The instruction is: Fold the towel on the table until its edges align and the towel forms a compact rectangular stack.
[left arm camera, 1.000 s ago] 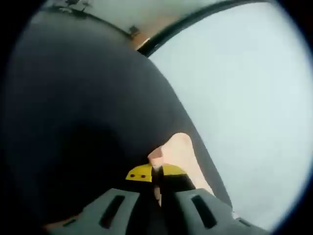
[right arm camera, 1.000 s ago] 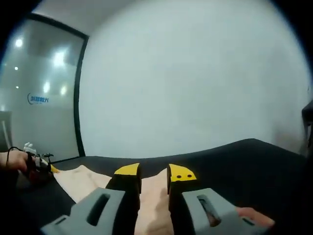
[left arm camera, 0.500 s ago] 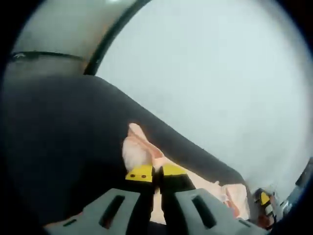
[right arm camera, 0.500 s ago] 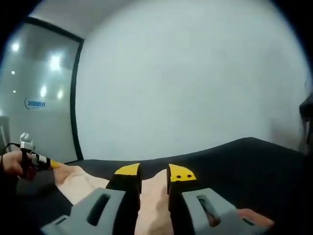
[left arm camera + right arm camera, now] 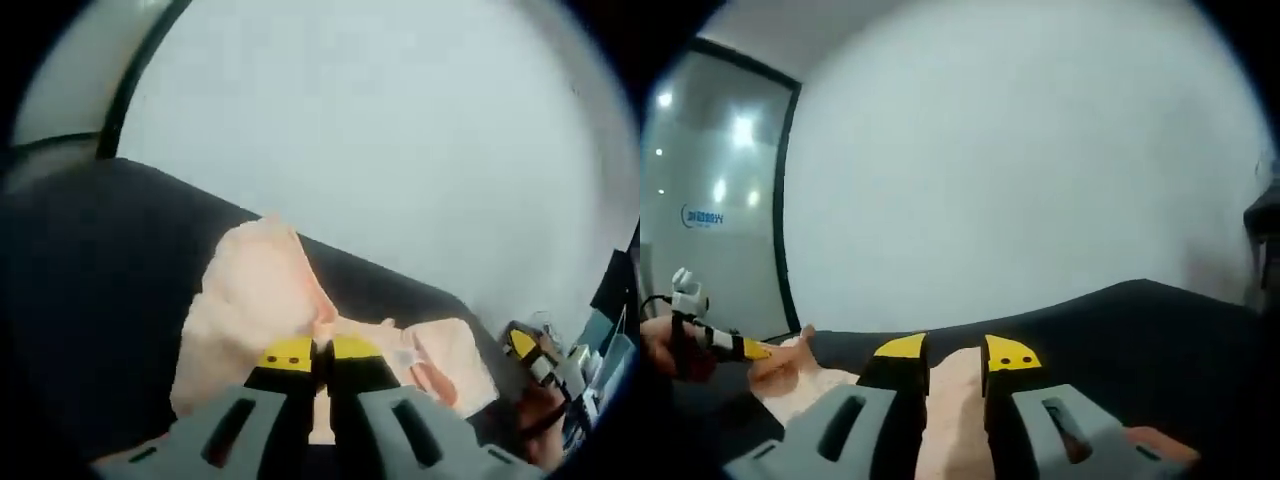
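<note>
- A plain pale grey wall (image 5: pixel 400 150) stood behind the black surface (image 5: pixel 90 300), with a dark-framed glass panel (image 5: pixel 710 200) beside the wall in the right gripper view.
- The pale peach cloth towel (image 5: pixel 250 310) lay rumpled on the black surface, partly lifted.
- The left tongs (image 5: pixel 311 352), yellow-tipped, were closed tight on a fold of the towel.
- The right tongs (image 5: pixel 954 352) pinched the towel's edge between their yellow tips, the cloth running up between the jaws.
- Beyond the towel, the left tongs also appeared at the left edge of the right gripper view, in a hand (image 5: pixel 660 345).
</note>
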